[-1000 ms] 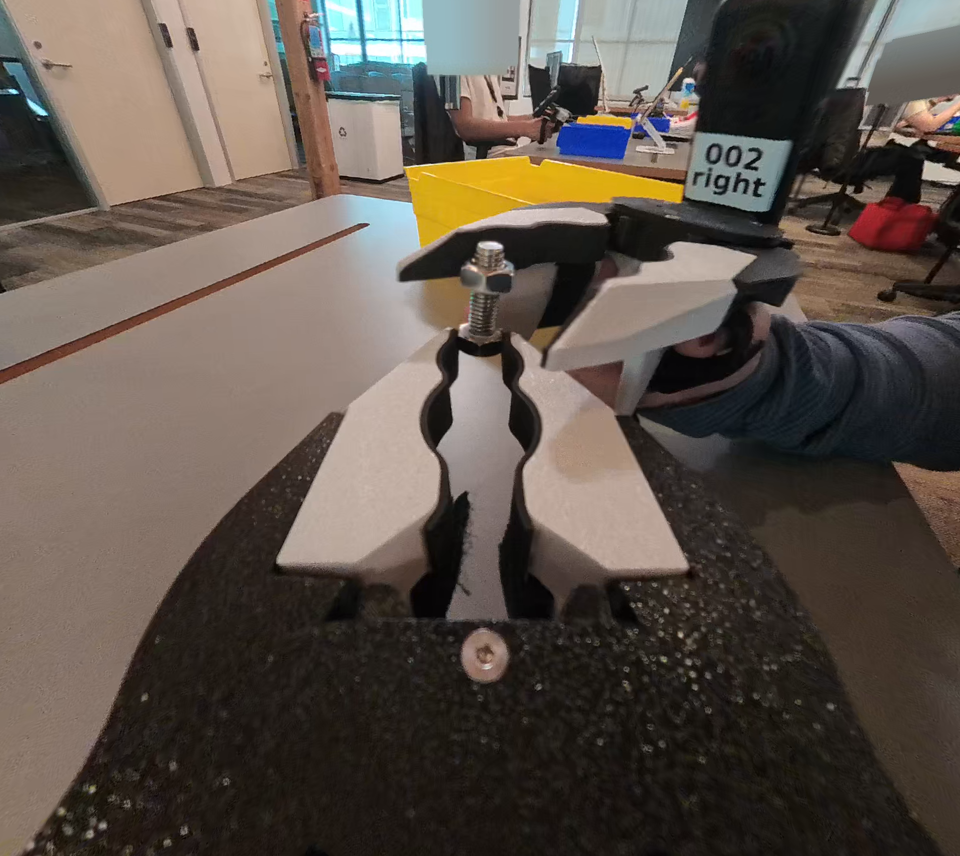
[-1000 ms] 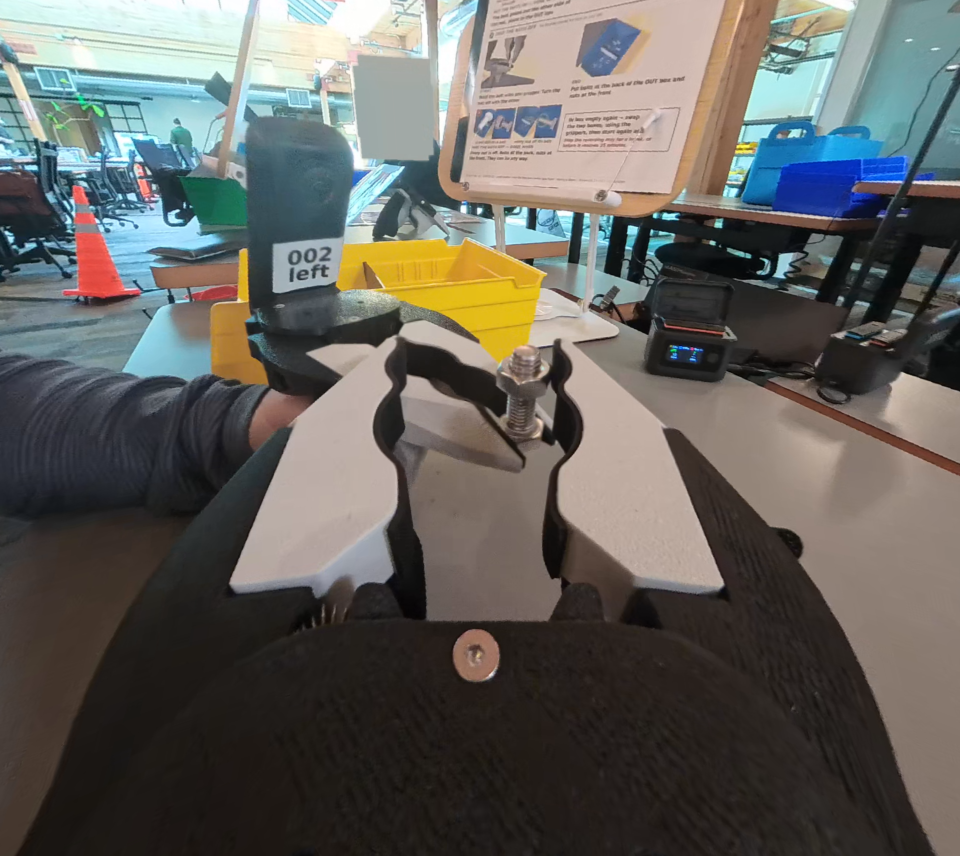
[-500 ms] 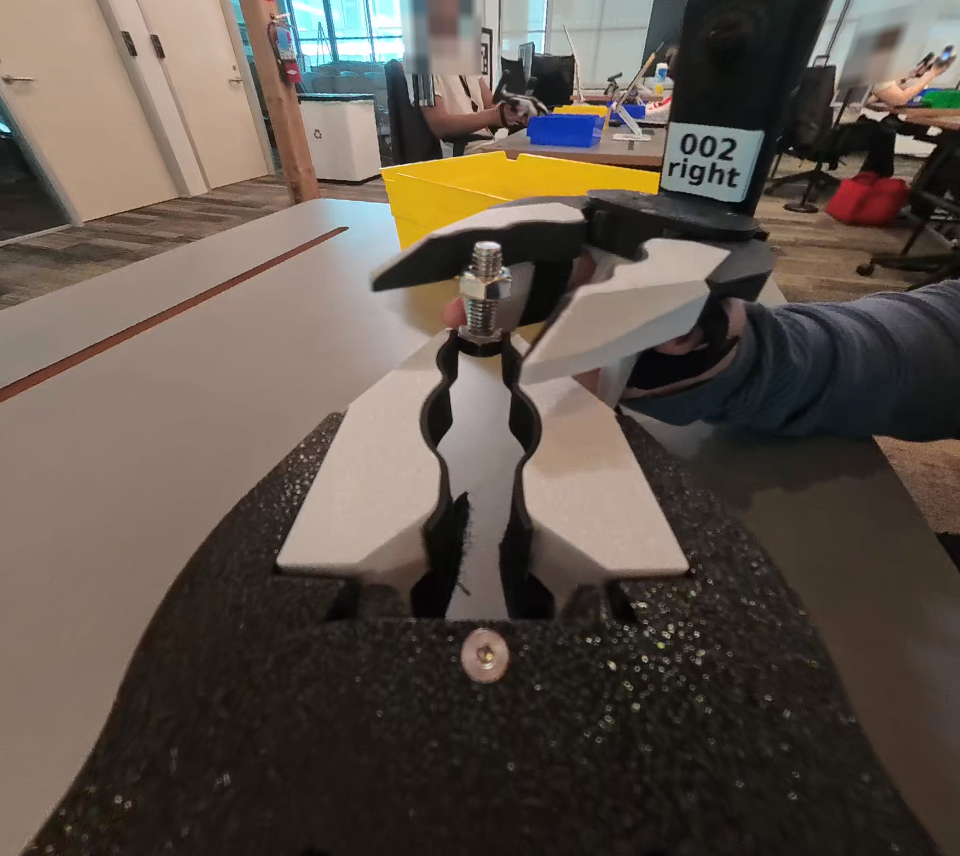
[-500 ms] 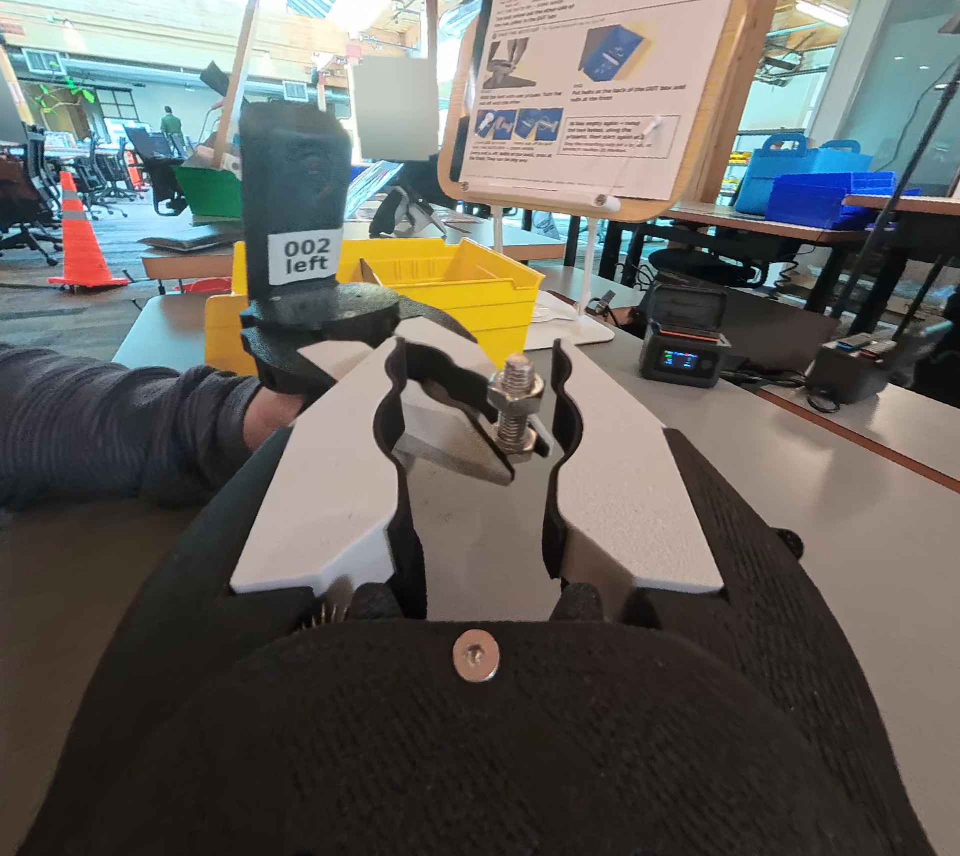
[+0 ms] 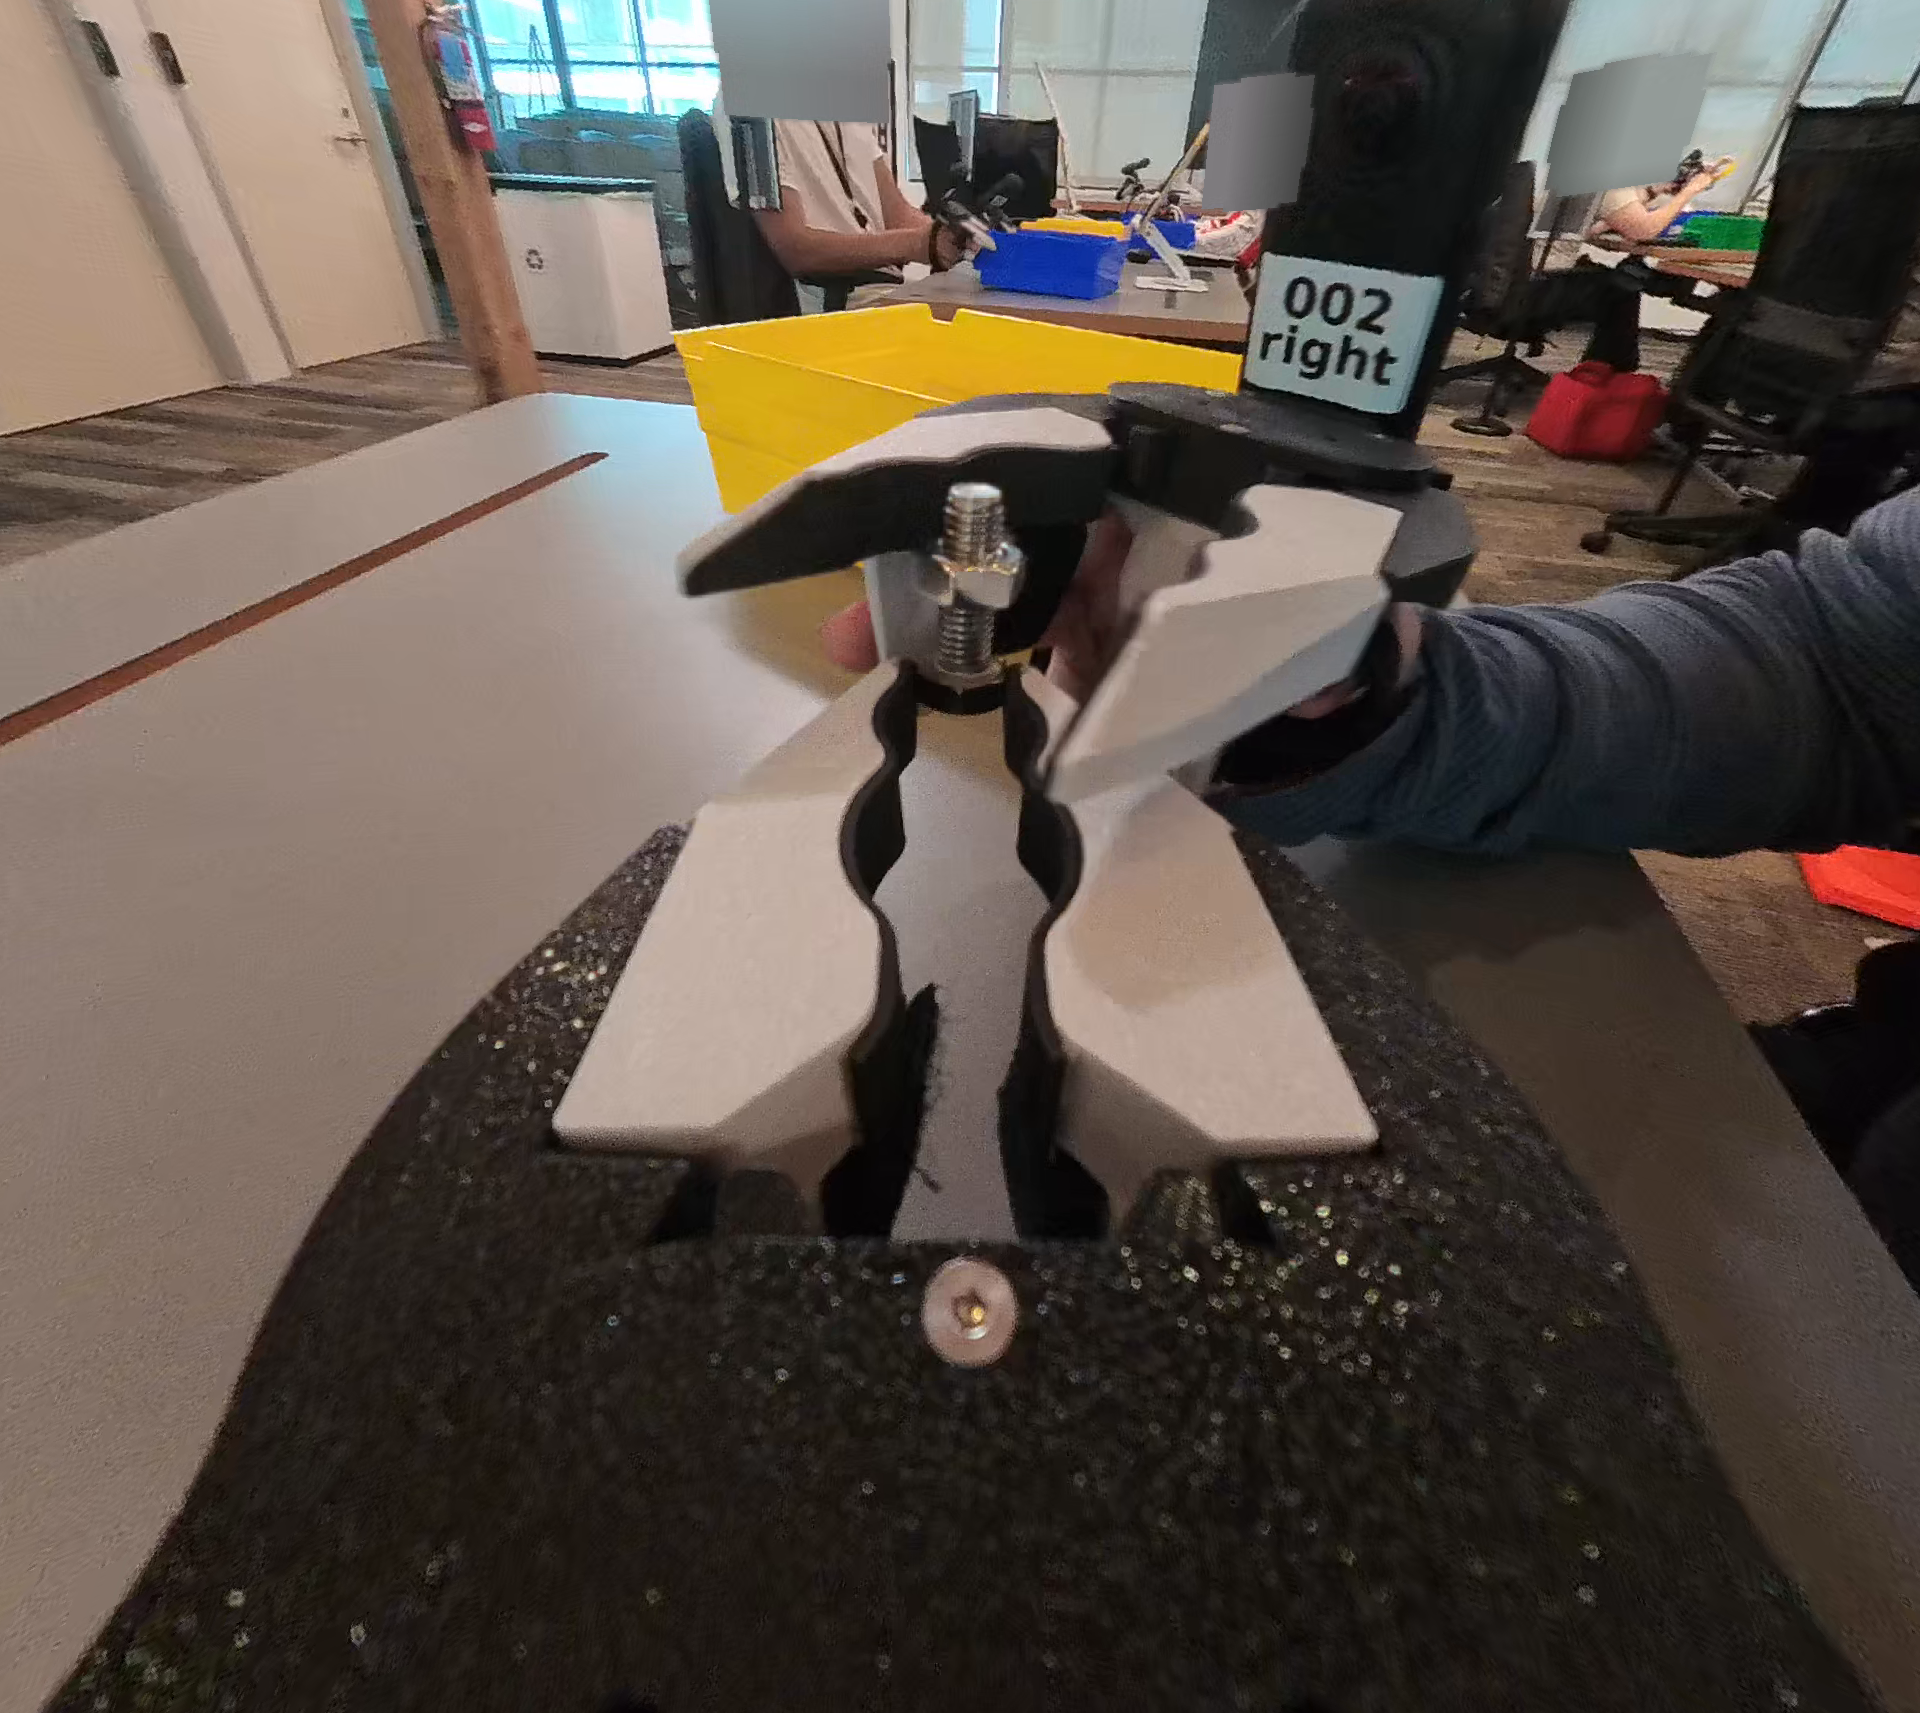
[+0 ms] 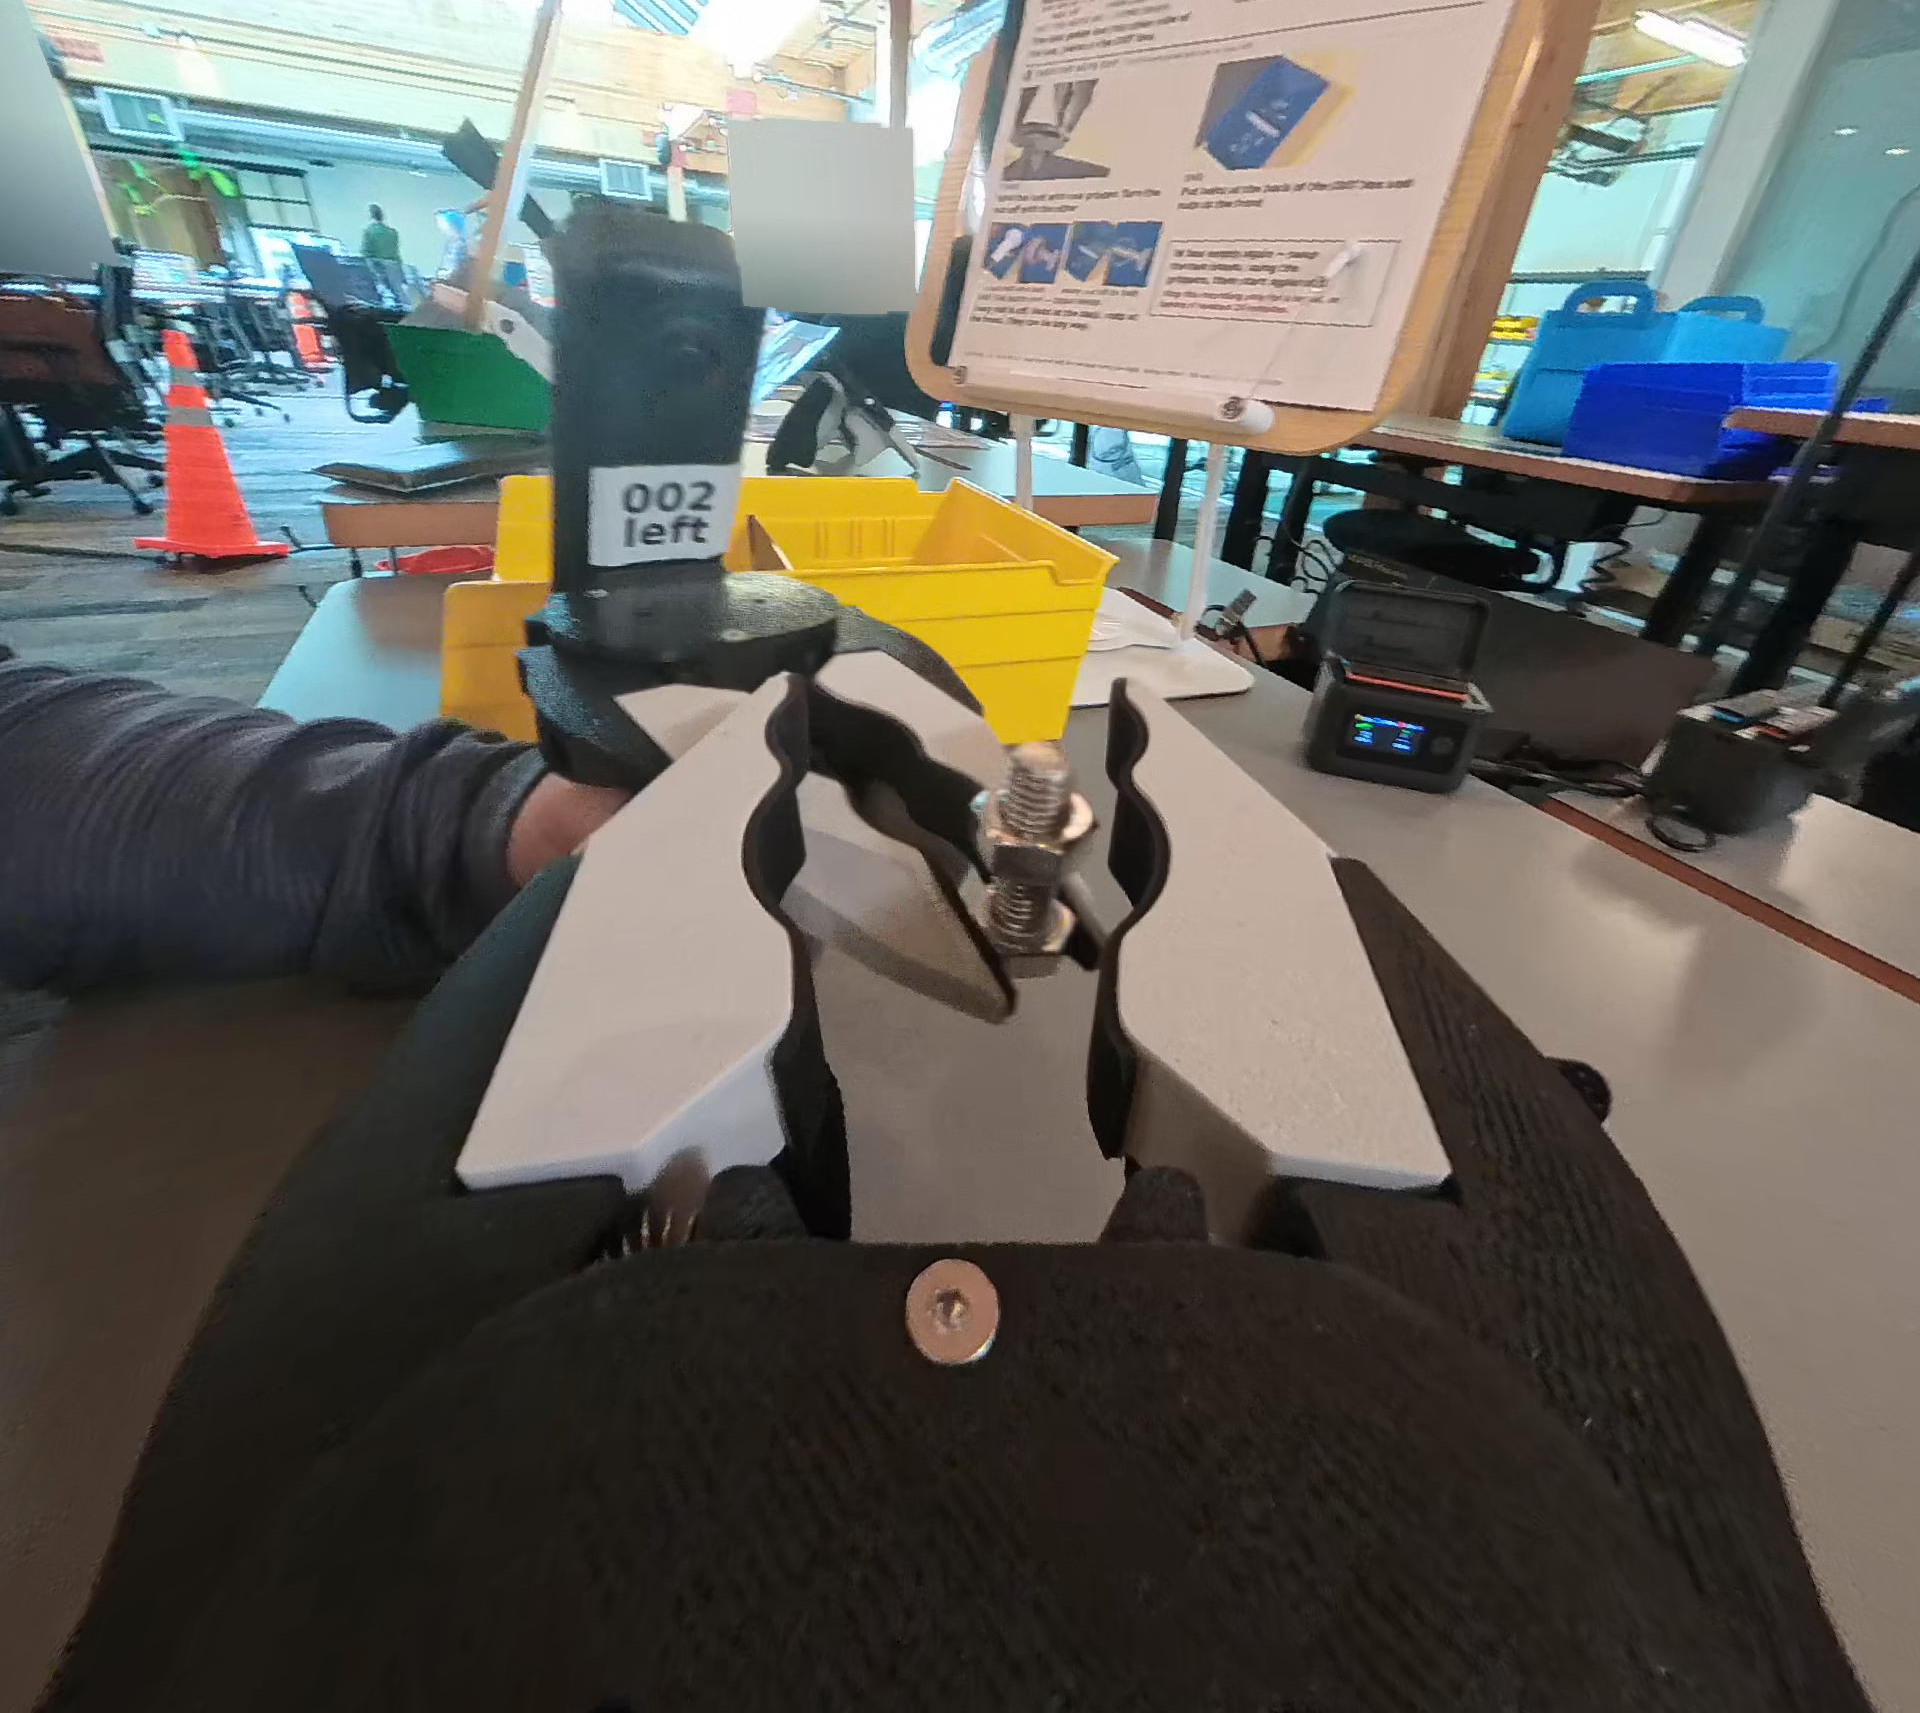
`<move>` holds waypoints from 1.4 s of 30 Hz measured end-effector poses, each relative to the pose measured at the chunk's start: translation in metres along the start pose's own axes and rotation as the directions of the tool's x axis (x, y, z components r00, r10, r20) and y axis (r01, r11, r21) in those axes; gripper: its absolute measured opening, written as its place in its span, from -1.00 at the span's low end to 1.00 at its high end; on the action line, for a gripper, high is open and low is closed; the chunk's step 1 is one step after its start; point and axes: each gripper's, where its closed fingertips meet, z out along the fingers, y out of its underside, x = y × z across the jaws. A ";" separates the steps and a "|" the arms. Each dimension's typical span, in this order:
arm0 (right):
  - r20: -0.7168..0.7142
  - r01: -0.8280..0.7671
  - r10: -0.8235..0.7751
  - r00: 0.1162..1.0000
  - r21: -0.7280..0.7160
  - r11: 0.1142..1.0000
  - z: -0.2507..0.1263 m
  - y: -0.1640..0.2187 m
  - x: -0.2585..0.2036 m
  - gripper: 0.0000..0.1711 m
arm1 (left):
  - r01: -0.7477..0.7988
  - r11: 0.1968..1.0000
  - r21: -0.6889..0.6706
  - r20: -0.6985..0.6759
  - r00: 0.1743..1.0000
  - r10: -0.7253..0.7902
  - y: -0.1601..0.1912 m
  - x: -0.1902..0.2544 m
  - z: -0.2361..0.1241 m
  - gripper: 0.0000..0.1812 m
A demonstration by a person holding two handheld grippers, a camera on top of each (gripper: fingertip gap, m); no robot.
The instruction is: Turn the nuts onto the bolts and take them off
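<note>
Left gripper (image 5: 961, 697): fingers nearly together, tips pinching the bolt's (image 5: 971, 588) head at the bottom end. Bolt stands upright out of the tips, threaded shank up. Gap between the white fingers (image 5: 748, 957) is narrow along their whole length.

Right gripper (image 6: 956, 733): spread wide. In the right wrist view the bolt (image 6: 1029, 853) sits between its two fingers, closer to the right-hand finger (image 6: 1247, 988); cannot tell whether that finger touches the nut (image 6: 1031, 827). Left-hand finger is clearly apart from it.

Nut is threaded on the shank about midway, thread visible above and below it. In the left wrist view the nut (image 5: 977, 577) sits level with the right gripper's (image 5: 1029, 562) fingers, which come in from the right and straddle it; one dark finger underside passes behind the bolt top.

Both grippers are over the grey table (image 5: 312, 780). Sleeved forearm (image 5: 1662, 687) behind the right gripper, at right in the left wrist view.

Farther back: yellow bin (image 6: 935, 593) on the table, just behind the left gripper's body in the right wrist view. Right of it, an instruction board (image 6: 1247, 105) on a white stand, and a small dark device with a lit screen (image 6: 1392, 707). Orange cone (image 6: 197, 458) on the floor far left.
</note>
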 end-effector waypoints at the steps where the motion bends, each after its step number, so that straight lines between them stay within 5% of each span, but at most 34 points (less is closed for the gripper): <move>1: 0.014 -0.002 0.002 1.000 0.000 1.000 0.001 0.000 -0.003 -0.32 | 0.005 1.000 0.001 0.016 1.000 -0.005 0.000 -0.004 -0.001 -0.84; 4: -0.003 -0.019 0.019 1.000 0.002 1.000 0.000 -0.001 0.002 -0.24 | 0.051 0.998 0.042 0.120 0.991 -0.056 -0.005 -0.029 -0.015 -0.84; 8: -0.018 -0.061 0.061 0.998 0.036 0.998 -0.006 -0.006 0.010 -0.41 | 0.104 0.990 0.098 0.186 0.975 -0.121 -0.011 -0.050 -0.029 -0.84; 17: -0.138 -0.037 0.040 0.990 0.022 0.999 -0.010 -0.004 0.028 -0.71 | -0.142 0.987 -0.069 0.237 0.959 0.155 0.000 -0.038 -0.017 -0.84; 20: -0.115 -0.041 0.042 0.992 0.018 0.999 -0.010 -0.002 0.025 -0.90 | -0.182 0.981 -0.070 0.226 0.955 0.193 -0.002 -0.033 -0.016 -0.84; 25: -0.117 -0.036 0.038 0.992 0.020 0.999 -0.011 -0.007 0.025 -0.91 | -0.192 0.981 0.011 0.232 0.955 0.185 -0.009 -0.031 -0.016 -0.84; 26: -0.123 -0.038 0.039 0.992 0.016 0.999 -0.012 -0.008 0.027 -0.91 | -0.189 0.981 0.044 0.254 0.952 0.172 -0.013 -0.033 -0.017 -0.73; 29: -0.179 0.064 -0.064 0.982 -0.005 0.998 -0.026 -0.025 0.036 -0.91 | -0.089 0.993 0.074 0.323 0.944 0.061 -0.016 -0.049 -0.019 0.07; 32: -0.326 0.233 -0.250 0.912 -0.090 0.968 -0.063 -0.061 0.053 -0.91 | -0.049 0.995 0.083 0.337 0.941 0.019 -0.012 -0.056 -0.019 0.20; 35: -0.488 0.236 -0.384 0.784 -0.337 0.911 -0.127 -0.078 0.085 -0.91 | -0.084 0.995 0.051 0.377 0.924 0.058 -0.008 -0.061 -0.020 0.18; 39: -0.611 -0.134 -0.330 0.720 -0.589 0.797 -0.224 -0.045 0.120 -0.91 | -0.096 0.995 0.029 0.369 0.926 0.078 -0.005 -0.057 -0.015 0.13; 42: -0.633 -0.399 -0.226 0.740 -0.685 0.610 -0.274 0.003 0.114 -0.91 | -0.096 0.995 0.008 0.365 0.927 0.086 -0.001 -0.056 -0.012 0.10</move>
